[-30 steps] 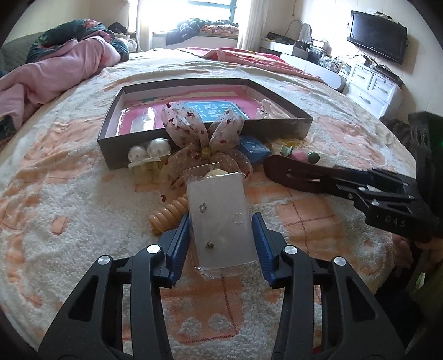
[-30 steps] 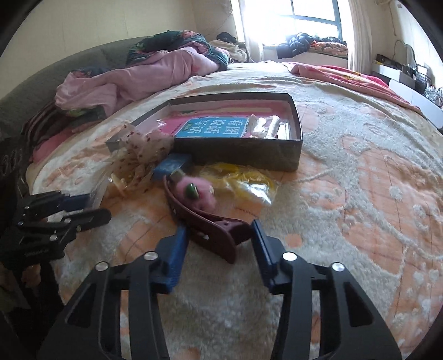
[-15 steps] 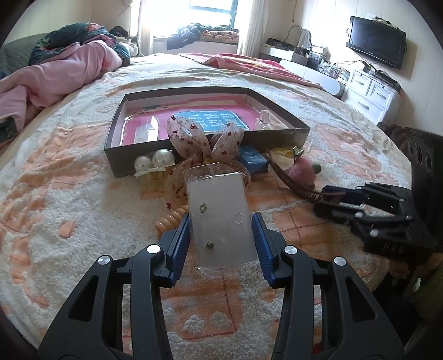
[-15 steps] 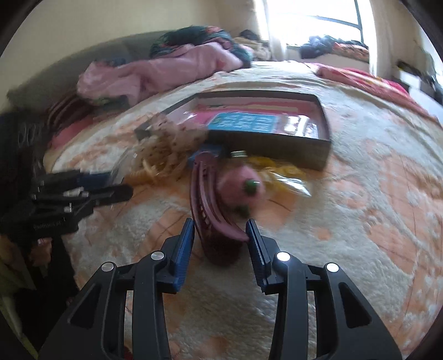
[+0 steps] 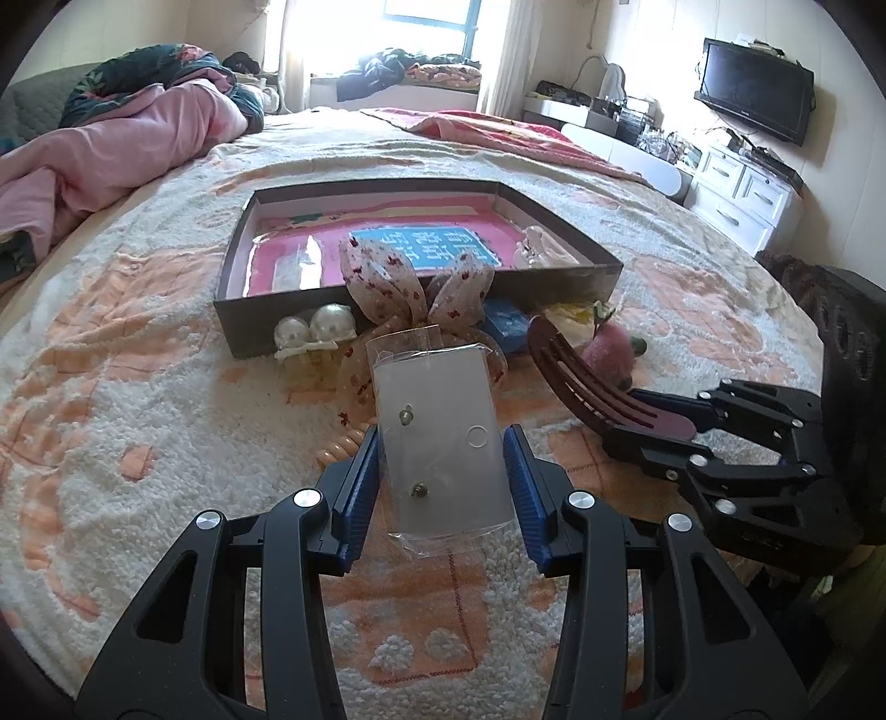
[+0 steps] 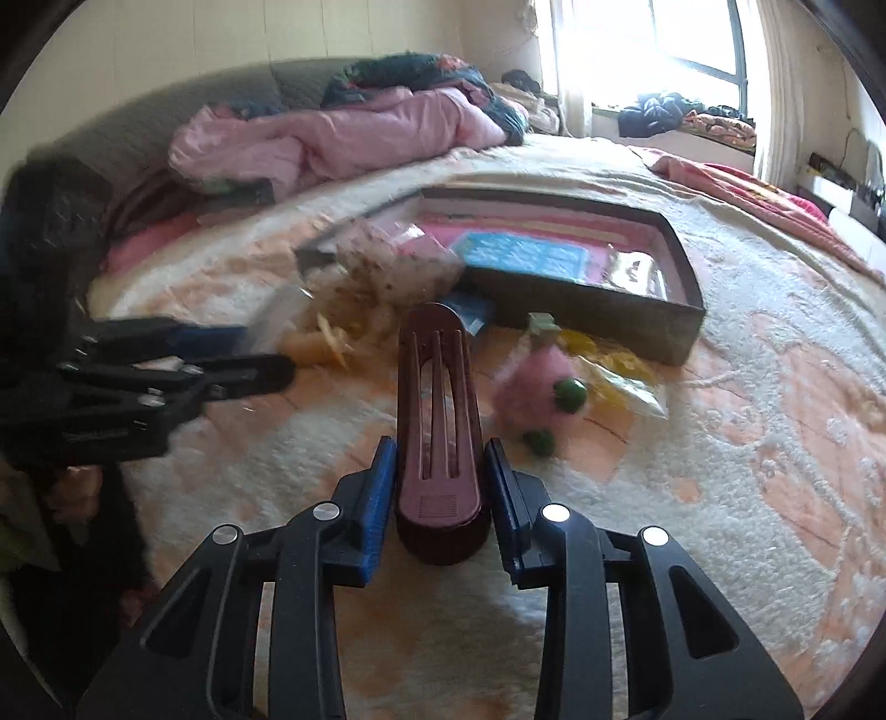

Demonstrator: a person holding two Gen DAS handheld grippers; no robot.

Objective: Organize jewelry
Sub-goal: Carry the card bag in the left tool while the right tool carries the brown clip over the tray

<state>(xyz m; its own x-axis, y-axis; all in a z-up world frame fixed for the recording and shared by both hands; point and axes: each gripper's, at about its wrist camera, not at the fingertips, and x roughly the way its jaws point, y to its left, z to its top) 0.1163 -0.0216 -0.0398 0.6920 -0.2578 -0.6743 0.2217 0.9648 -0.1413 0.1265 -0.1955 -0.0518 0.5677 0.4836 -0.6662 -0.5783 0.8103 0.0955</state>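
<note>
Both grippers loaded, near side of the shallow grey cardboard box (image 5: 421, 288).
Left gripper (image 5: 443, 459) jaws pinch a clear plastic earring packet (image 5: 440, 443); right gripper (image 6: 440, 471) jaws pinch a maroon plastic hair clip (image 6: 440, 421).

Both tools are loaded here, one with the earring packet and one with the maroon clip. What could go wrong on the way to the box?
The earring packet is thin, slippery plastic pinched only at its edges by the left tool, so it could buckle and slip out. The right tool grips the maroon hair clip at one end only; the long free end might pivot or clip the box wall.

Sunlit window (image 5: 426, 22), wall television (image 5: 753, 91), white dresser (image 5: 742, 199), blanketed bed (image 5: 111, 443).
</note>
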